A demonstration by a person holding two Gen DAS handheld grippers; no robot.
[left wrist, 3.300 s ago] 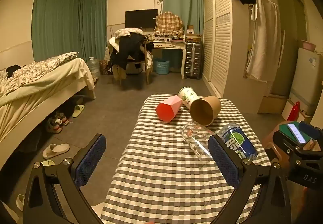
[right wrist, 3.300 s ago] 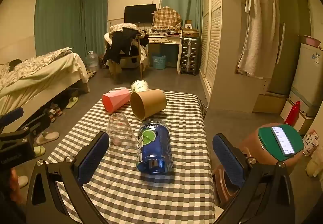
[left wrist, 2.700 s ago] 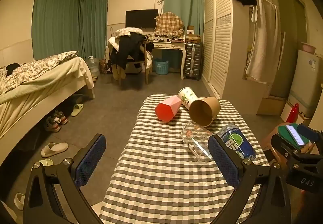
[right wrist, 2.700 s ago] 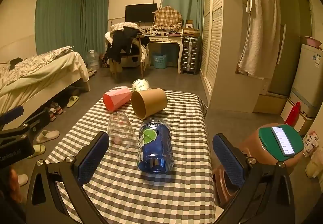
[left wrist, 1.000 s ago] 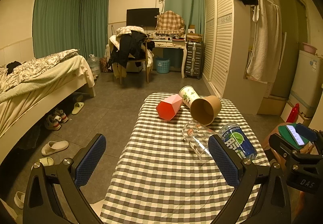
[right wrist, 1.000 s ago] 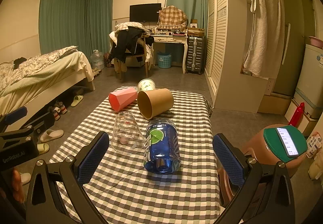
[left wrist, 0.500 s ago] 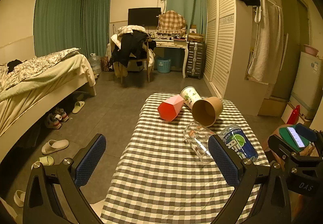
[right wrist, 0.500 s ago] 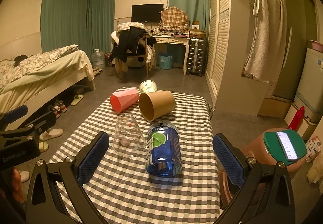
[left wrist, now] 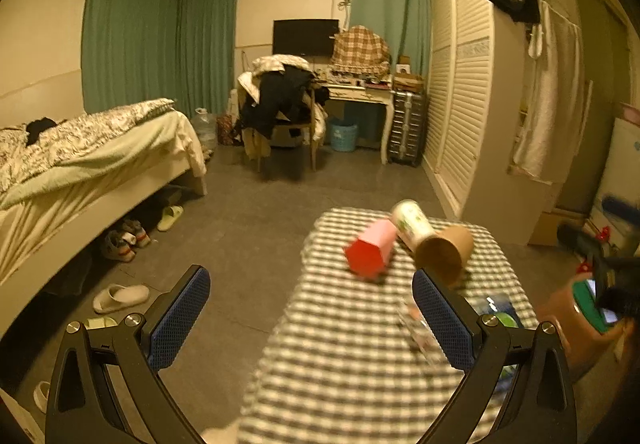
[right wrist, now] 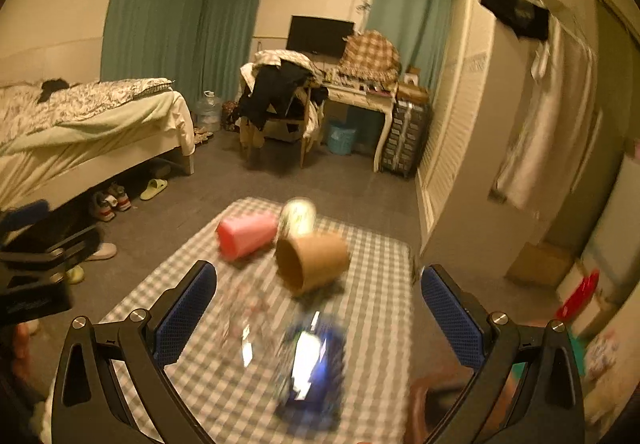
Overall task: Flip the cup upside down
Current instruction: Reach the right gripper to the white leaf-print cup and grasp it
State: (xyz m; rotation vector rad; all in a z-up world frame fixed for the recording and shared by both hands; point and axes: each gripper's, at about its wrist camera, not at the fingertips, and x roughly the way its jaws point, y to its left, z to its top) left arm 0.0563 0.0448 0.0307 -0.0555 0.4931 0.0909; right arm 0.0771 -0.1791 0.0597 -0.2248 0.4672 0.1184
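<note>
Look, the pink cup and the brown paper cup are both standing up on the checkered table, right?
Not quite: the pink cup and the brown paper cup are both lying on their sides on the checkered table, as the right wrist view shows.

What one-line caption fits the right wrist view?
Open right gripper above a checkered table where a pink cup, brown paper cup, and blurred blue can lie tipped over.

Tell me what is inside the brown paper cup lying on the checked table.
The brown paper cup lies on its side, mouth toward the camera. Its visible inside looks bare; blur and shadow hide the bottom.
</note>
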